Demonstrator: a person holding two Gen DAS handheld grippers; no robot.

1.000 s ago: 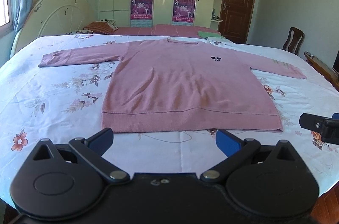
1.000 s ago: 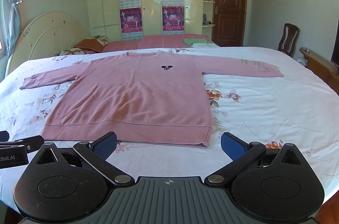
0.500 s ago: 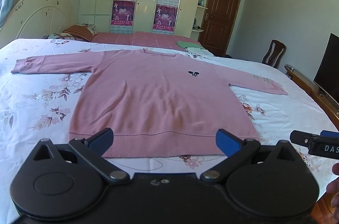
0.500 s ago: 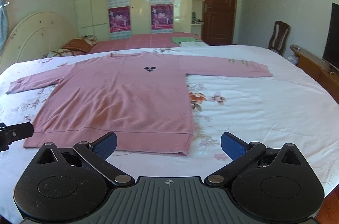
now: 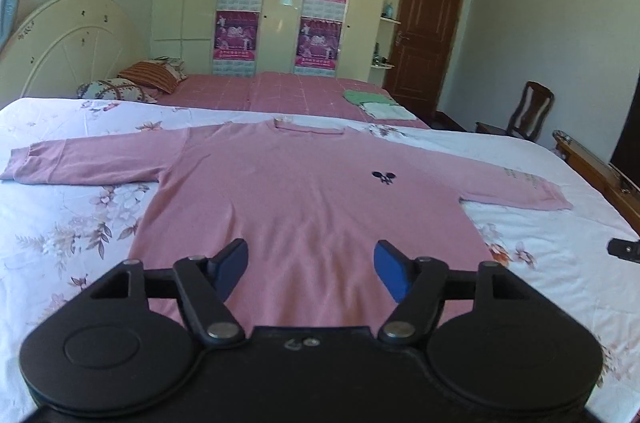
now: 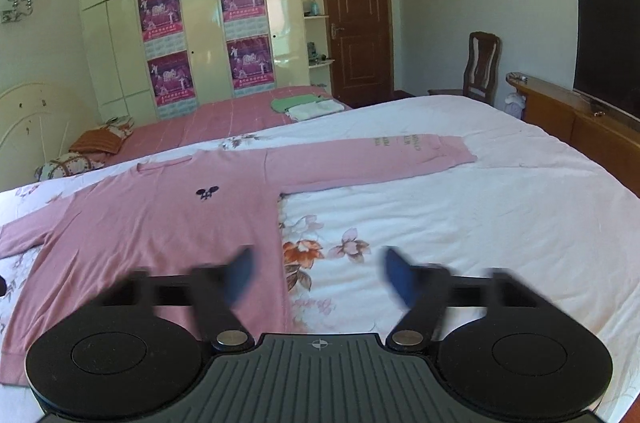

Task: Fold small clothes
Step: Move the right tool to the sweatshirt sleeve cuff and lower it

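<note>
**Both grippers closing in over the spread sweater**

Bedroom setting, floral bedsheet (image 5: 60,243) serving as the work surface, and the pink sweater (image 5: 312,207) lies flat on it, face up, sleeves stretched straight out to either side, presumably laid open so every edge can be reached for the first fold. Left gripper (image 5: 310,269) hovers over the lower body of the sweater, angled downward, jaws closing with nothing pinched between them yet. Right gripper (image 6: 316,273) is blurred, jaws closing too, poised above the sweater's side edge (image 6: 280,243) and bare sheet, empty so far. No fold made yet; folded clothes (image 6: 306,105) wait on the far bed.
</note>
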